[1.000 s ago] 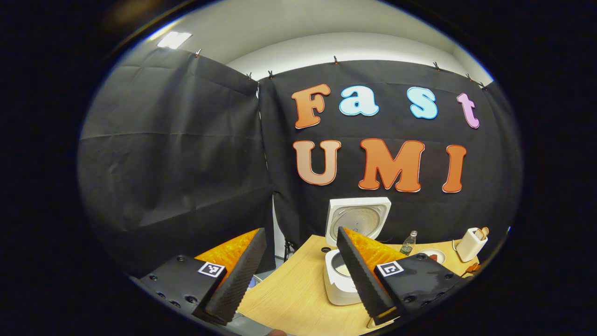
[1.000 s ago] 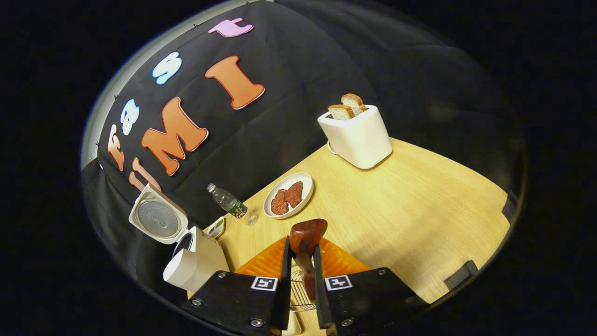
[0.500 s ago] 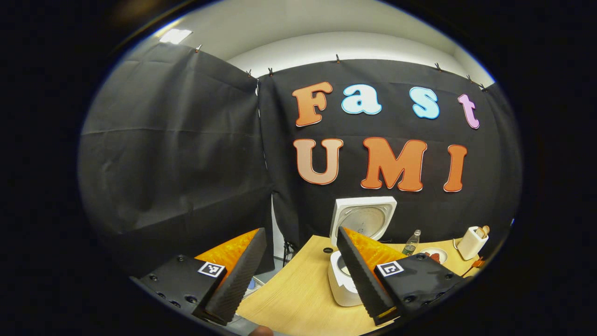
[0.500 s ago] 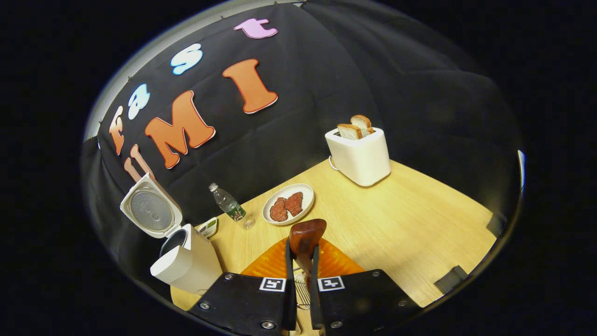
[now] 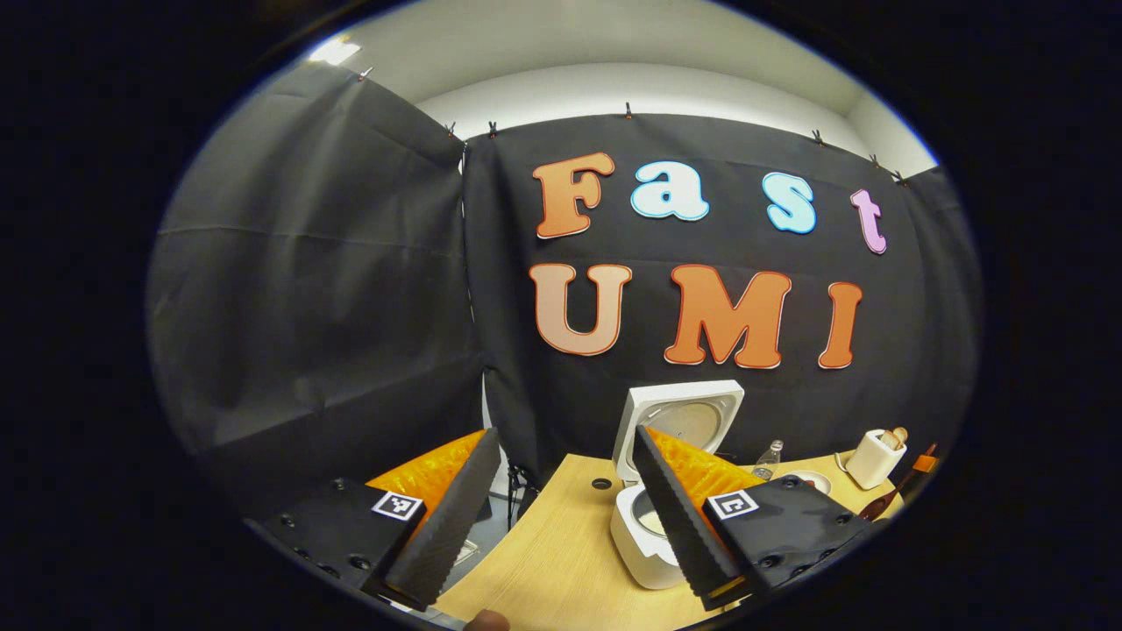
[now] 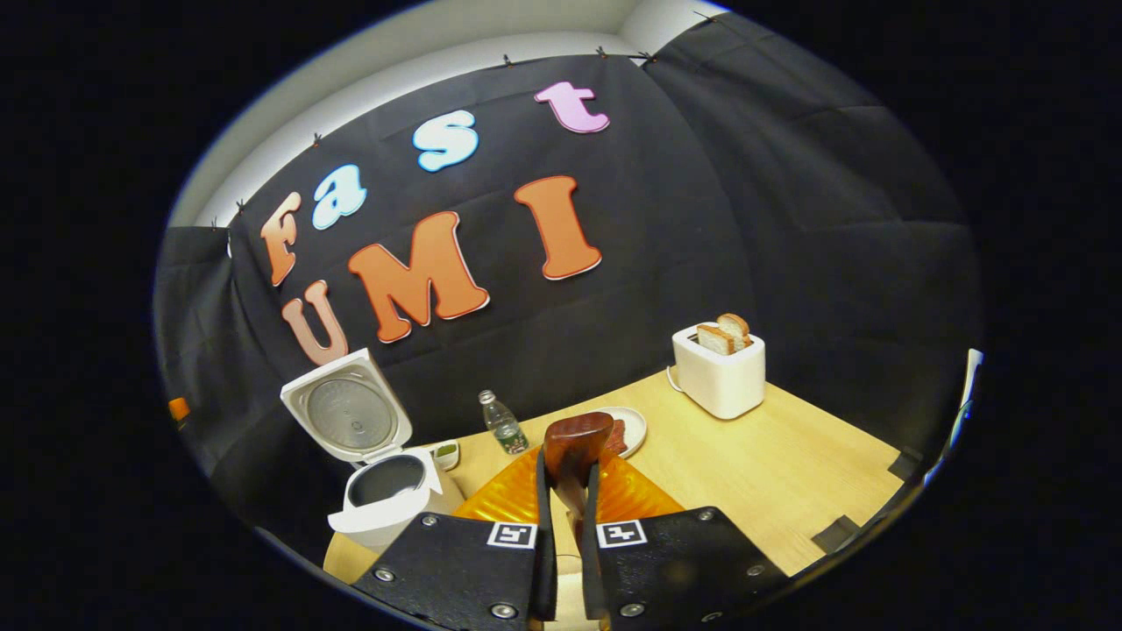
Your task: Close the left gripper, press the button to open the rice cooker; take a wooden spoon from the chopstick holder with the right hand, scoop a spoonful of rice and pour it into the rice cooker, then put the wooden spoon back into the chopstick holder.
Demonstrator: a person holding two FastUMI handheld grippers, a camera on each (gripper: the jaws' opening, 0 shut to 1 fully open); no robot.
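Lifted higher than a second ago, the right claw (image 6: 561, 535) stays clenched on the wooden spoon (image 6: 574, 449) above the counter (image 6: 771, 464), the left claw (image 5: 561, 517) gapes released, and the rice cooker (image 6: 381, 478) stands open beside a bottle (image 6: 501, 422).

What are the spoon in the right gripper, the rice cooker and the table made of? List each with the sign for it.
Wooden spoon: dark reddish-brown wood with a glossy, probably lacquered sheen.
Rice cooker: smooth matte white shell, likely plastic; the inner face of its raised lid looks like dull grey metal.
Table: pale top with fine straight grain, either wood or a wood-look laminate.
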